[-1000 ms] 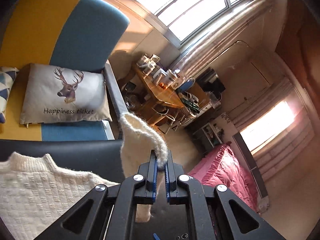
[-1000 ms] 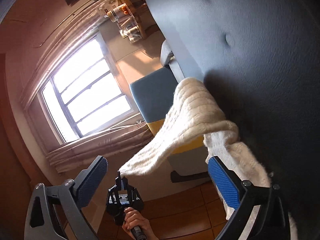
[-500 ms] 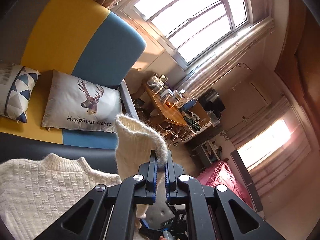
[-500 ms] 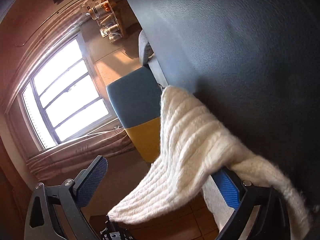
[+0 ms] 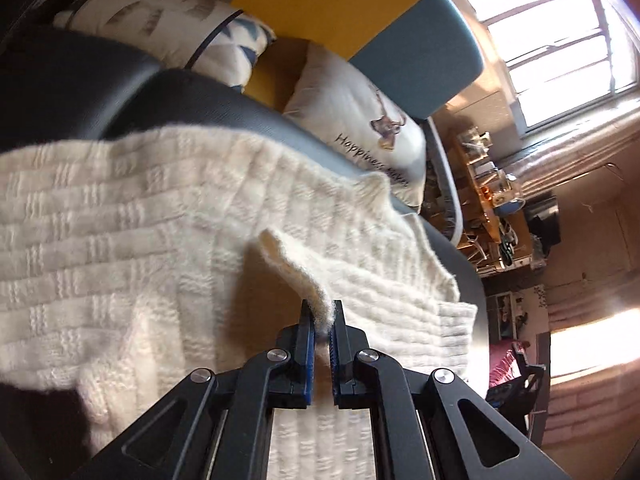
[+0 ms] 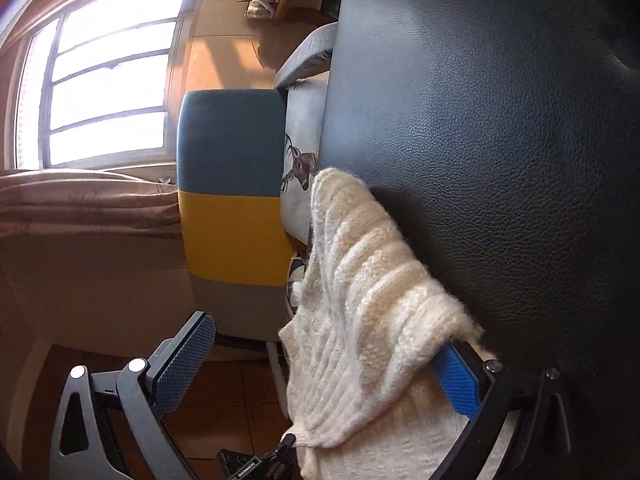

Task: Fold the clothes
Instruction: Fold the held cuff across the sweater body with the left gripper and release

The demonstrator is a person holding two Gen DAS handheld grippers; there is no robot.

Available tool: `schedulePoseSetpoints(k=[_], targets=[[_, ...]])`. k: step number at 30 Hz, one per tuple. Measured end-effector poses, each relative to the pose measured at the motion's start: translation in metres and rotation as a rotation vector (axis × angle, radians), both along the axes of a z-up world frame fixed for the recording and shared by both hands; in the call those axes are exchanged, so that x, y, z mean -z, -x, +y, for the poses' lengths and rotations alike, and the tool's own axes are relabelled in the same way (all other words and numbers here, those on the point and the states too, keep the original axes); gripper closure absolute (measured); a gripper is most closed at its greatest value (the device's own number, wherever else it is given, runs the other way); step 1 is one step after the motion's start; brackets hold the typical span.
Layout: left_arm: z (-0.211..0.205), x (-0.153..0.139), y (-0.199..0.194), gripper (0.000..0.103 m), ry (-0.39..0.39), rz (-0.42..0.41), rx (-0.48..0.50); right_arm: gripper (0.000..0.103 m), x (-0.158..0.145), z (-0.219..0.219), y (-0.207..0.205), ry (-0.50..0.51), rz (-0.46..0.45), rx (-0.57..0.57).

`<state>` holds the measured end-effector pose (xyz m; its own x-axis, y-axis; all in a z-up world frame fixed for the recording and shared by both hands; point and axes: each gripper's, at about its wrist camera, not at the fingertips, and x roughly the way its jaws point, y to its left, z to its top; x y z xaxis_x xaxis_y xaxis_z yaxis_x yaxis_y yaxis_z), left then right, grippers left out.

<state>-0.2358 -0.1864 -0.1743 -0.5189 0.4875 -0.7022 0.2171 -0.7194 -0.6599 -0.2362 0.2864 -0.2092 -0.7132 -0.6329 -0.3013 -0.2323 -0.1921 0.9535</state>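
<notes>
Sweater (image 5: pixel 152 240) spread on dark cushion (image 6: pixel 500 120), filling frame's left. Left gripper (image 5: pixel 322 334) pinches its cuff at lower centre, sleeve arching up-left over the body. Right gripper (image 6: pixel 320 356) gapes, holding nothing.

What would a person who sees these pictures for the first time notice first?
First, the cream knitted sweater spread over the dark leather surface, one edge pinched in the shut left tool. The right tool stands open, with knit draped over one of its blue pads. Behind, the deer cushion leans on a yellow and blue sofa.
</notes>
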Motion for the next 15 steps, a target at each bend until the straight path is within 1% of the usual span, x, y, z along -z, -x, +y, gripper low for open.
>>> schedulePoseSetpoints(k=[1, 2, 5, 7, 8, 11, 13, 14, 15], targets=[[-0.001, 0.007, -0.002, 0.097, -0.005, -0.010, 0.004, 0.000, -0.001, -0.001, 0.001, -0.013, -0.003, -0.005], [-0.002, 0.012, -0.002, 0.096, -0.033, -0.020, 0.015, 0.000, -0.001, -0.002, 0.001, -0.023, -0.004, -0.011], [-0.014, 0.020, -0.004, 0.095, -0.154, -0.029, -0.007, 0.000, -0.001, -0.005, 0.000, -0.057, -0.004, -0.033], [-0.022, 0.021, -0.002, 0.084, -0.226, -0.027, -0.021, 0.000, -0.003, -0.007, -0.002, -0.092, 0.002, -0.044], [-0.025, 0.020, -0.001, 0.079, -0.235, -0.027, -0.031, 0.000, -0.004, -0.009, -0.002, -0.118, 0.009, -0.051], [-0.023, 0.016, 0.007, 0.076, -0.213, -0.022, 0.004, 0.000, -0.008, -0.015, 0.000, -0.195, 0.018, -0.084], [-0.018, 0.014, 0.013, 0.075, -0.168, -0.027, 0.014, 0.000, -0.010, -0.018, 0.001, -0.233, 0.020, -0.100], [-0.015, 0.012, 0.016, 0.075, -0.129, -0.021, 0.016, 0.000, -0.012, -0.019, 0.001, -0.250, 0.021, -0.105], [-0.011, 0.010, 0.020, 0.087, -0.086, -0.012, 0.017, 0.000, -0.013, -0.020, 0.001, -0.266, 0.022, -0.110]])
